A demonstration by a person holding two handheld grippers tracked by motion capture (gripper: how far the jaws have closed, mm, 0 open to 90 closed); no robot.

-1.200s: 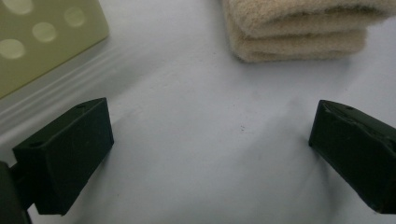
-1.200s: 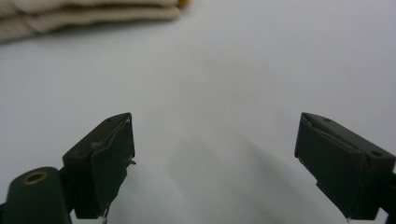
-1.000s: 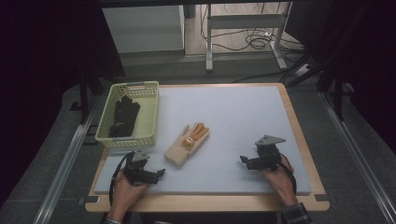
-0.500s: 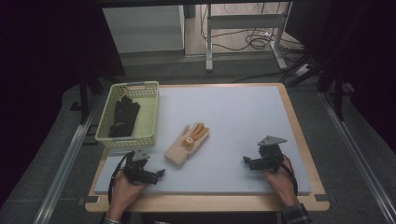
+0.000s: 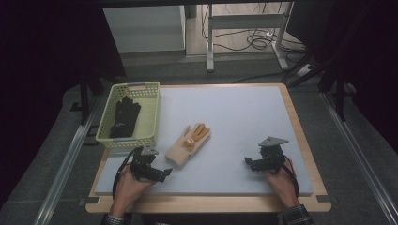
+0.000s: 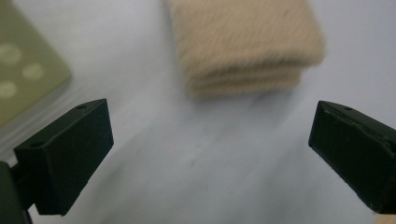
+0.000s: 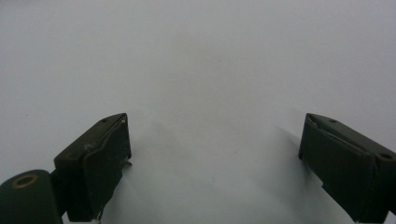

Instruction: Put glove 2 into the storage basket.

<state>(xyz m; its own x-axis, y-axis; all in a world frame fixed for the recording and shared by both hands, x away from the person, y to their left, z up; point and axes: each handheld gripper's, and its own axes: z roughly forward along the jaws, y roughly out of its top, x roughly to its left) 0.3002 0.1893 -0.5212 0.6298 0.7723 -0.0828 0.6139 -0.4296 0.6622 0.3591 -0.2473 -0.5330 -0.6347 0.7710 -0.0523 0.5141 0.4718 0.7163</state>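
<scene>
Both hands slid slightly toward the near table [image 5: 234, 112] edge. Left tool [image 5: 164, 172] and right tool [image 5: 248, 162]: jaws apart, empty. One beige glove [image 5: 187, 144] mid-table, just ahead of left tool. One black glove [image 5: 124, 117] inside one basket [image 5: 151, 117].

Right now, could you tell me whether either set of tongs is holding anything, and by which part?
Nothing is held. The left tongs stand open just short of the beige glove's cuff; the right tongs are open over bare table.
</scene>
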